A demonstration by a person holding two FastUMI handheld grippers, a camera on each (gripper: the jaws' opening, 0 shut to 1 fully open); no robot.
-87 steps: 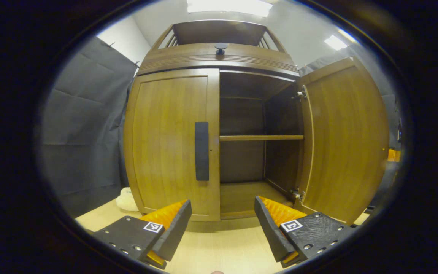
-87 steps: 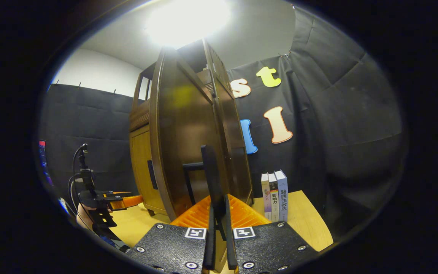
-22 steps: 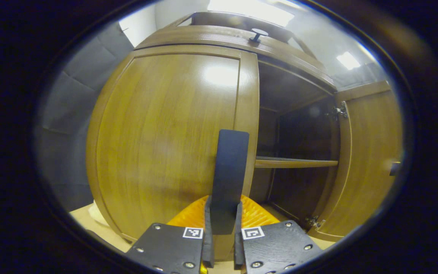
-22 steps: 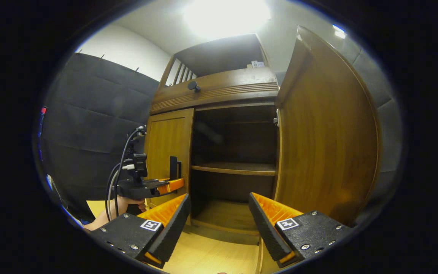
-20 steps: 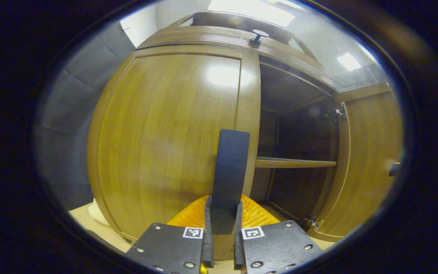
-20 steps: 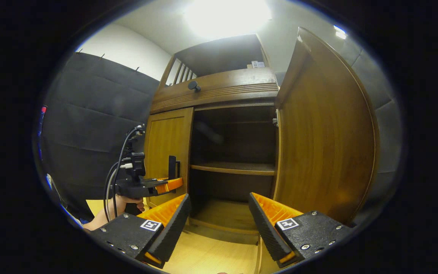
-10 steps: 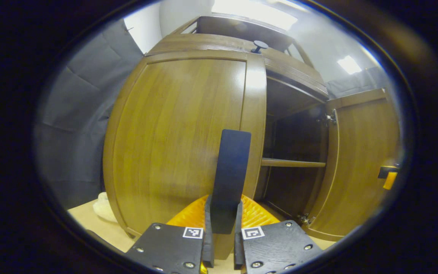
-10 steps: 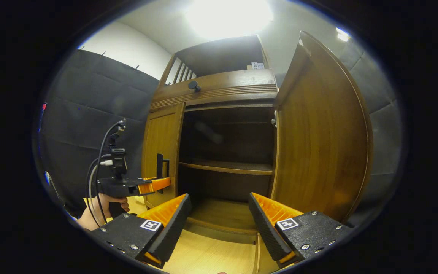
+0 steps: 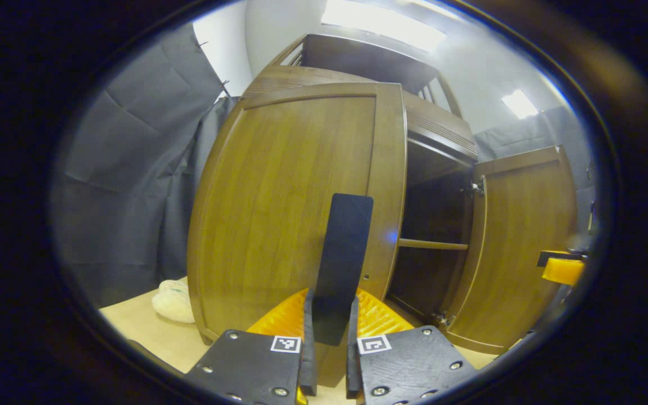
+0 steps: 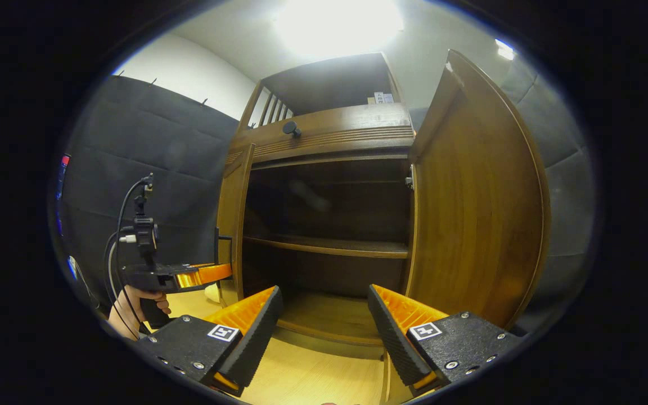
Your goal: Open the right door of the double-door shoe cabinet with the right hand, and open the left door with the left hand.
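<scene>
**Left door part open, handle pinched; right door wide**

Fingers of the left gripper sit pressed together on the dark upright handle of the left door, low in the centre of the left gripper view. That door stands angled out from the shoe cabinet, with a gap to the dark interior along its right edge. A pale, soft-looking object lies on the light wood surface at lower left, just beside the door's foot.

The right door stands swung wide at the right of the right gripper view. The right gripper hovers at the bottom of the frame with its fingers spread apart, holding nothing, facing the open compartment and its shelf. At lower left of this view, a hand holds the left gripper against the left door's edge.
</scene>
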